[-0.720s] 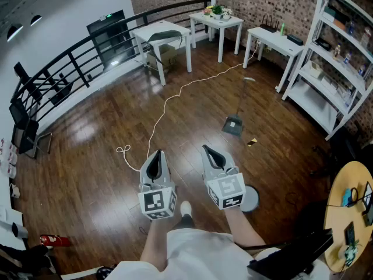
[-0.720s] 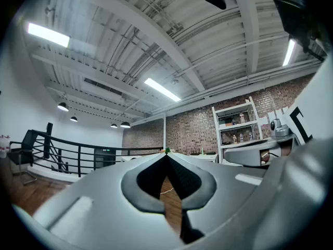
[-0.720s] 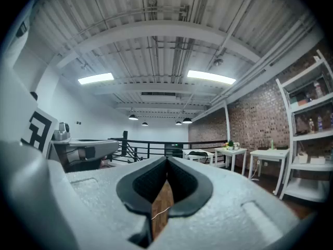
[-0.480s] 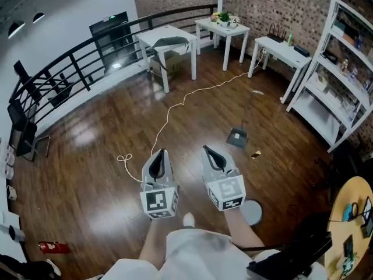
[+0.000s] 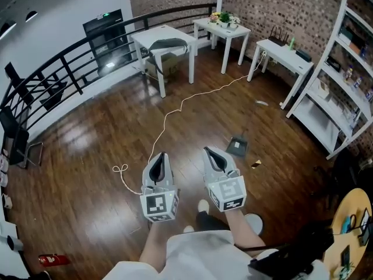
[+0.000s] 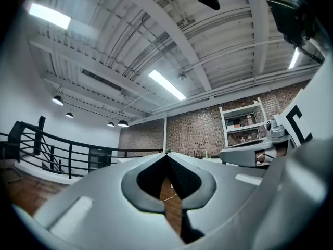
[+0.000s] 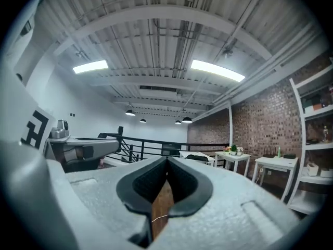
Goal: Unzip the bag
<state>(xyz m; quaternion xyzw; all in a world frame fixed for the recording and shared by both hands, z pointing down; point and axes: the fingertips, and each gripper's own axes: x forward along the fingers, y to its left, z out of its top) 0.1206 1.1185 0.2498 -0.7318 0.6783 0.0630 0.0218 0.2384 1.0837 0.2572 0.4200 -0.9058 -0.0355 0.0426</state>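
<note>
Dark grey bag (image 5: 169, 43) lies on white table (image 5: 150, 35).

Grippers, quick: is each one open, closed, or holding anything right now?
Left gripper: closed, holding nothing.
Right gripper: closed, holding nothing.

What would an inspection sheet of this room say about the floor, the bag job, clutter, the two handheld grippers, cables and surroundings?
Surface: dark, glossy wooden floor.
Job's things: a dark grey item, possibly the bag, lies on a white table, far from both grippers; no zip can be made out.
Clutter: what looks like a long-handled dustpan on the floor; a cardboard box under the table.
Grippers: left gripper and right gripper side by side above the floor, fingers shut, nothing between them.
Cables: a white cable loops on the floor and runs toward the far tables.
Surroundings: black railing, brick wall, white shelving.
</note>
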